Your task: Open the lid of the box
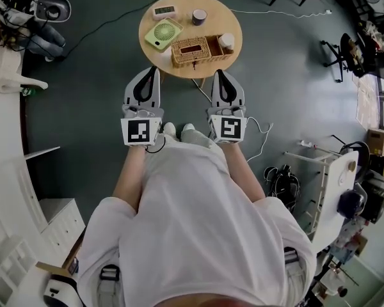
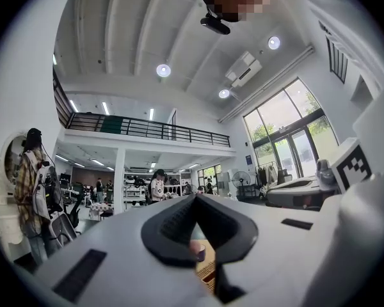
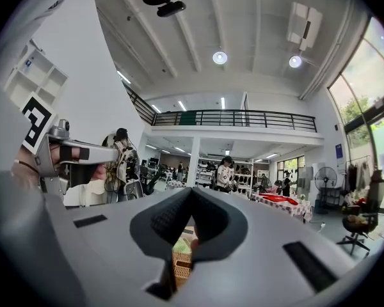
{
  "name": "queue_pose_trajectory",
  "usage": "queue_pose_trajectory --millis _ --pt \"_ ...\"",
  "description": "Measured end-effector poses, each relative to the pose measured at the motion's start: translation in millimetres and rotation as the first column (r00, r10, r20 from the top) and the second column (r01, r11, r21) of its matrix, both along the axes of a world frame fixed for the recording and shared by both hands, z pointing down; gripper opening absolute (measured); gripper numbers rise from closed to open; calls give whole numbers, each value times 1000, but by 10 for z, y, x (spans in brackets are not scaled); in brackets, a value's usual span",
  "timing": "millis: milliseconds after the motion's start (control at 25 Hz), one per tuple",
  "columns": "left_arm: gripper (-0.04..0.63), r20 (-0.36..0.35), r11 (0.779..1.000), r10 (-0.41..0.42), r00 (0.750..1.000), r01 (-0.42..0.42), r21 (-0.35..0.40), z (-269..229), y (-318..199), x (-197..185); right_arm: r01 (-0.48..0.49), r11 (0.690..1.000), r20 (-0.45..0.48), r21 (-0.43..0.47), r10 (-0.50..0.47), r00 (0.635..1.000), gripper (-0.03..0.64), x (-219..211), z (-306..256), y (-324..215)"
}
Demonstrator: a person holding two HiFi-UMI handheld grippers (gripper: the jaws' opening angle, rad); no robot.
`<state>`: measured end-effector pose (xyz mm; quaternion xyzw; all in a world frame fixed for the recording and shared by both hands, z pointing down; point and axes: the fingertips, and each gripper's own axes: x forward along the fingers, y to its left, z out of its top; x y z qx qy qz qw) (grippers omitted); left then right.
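In the head view, a round wooden tabletop (image 1: 217, 11) stands in the upper middle of the frame, on a grey floor (image 1: 288, 94). The wicker box (image 1: 191, 51) lies on it near its lower edge, and its woven lid seems to be down. A green fan (image 1: 162, 33) lies just at the upper left of the box. A white cup (image 1: 226, 41) stands just at its right. A small timer (image 1: 164, 10) and a purple cup (image 1: 199, 16) are further up. Below the tabletop we see the left hand-held gripper (image 1: 153, 70) and the right hand-held gripper (image 1: 216, 73) side by side. Their tips point up in the frame toward the tabletop, apart from the box.

In the left gripper view, the two jaws meet at their tips, clenched on nothing. Through the gap under them we see the purple cup and a piece of wicker.

In the right gripper view, the jaws are also pressed together and empty. A part of the fan and of the box shows below them.
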<state>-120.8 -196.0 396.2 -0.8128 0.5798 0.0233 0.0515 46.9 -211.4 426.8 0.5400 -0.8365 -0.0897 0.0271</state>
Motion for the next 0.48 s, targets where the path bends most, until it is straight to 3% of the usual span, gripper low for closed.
queue_pose_trajectory --millis 240,480 --pt "-2 20 999 -41 999 41 -8 221 -346 -89 12 999 -19 -44 -13 1000 -14 18 486 -422" --pt "-2 18 998 -63 998 63 21 751 -654 -47 11 996 -10 -93 -12 1000 -14 97 1495 -765"
